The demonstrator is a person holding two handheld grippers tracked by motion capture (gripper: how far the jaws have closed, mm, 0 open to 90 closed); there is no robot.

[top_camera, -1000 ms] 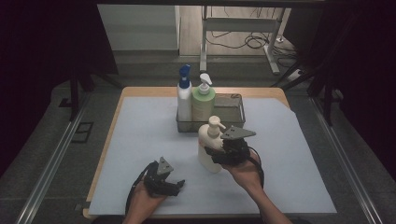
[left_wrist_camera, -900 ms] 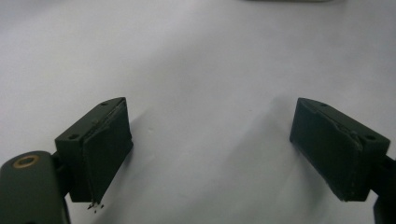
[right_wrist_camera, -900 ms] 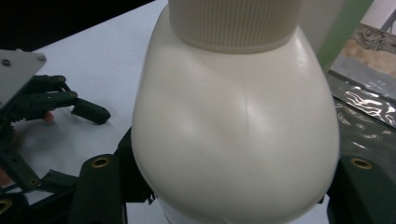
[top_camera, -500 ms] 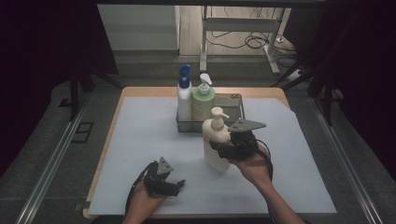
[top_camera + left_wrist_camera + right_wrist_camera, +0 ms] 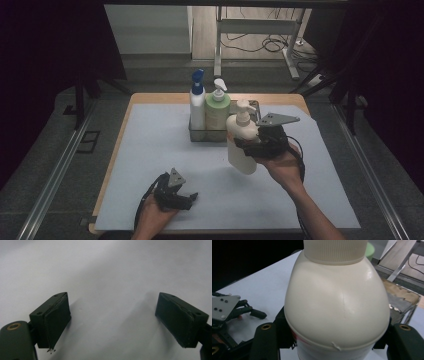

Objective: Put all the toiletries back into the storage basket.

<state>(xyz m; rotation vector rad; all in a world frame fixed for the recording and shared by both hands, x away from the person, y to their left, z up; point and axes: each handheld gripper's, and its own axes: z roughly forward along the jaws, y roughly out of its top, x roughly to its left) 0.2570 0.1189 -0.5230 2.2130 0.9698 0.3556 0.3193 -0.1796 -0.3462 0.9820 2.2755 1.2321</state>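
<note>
1. Cream plastic, smooth and rounded, was what the right gripper [image 5: 252,146] clamped: a pump bottle [image 5: 241,142] held tilted above the worktop [image 5: 150,145], just ahead of the wire rack [image 5: 206,134].
2. Its jaws pinched the bulging body, so I judged it could slip or swing down.
3. The left gripper [image 5: 113,317] rested on the worktop, jaws apart and empty.
4. No label or writing was readable on the bottle.

No legible text, label, brand or number anywhere: none on the cream pump bottle [image 5: 337,305], nor on the two bottles standing in the metal caddy [image 5: 200,134] behind it.
</note>
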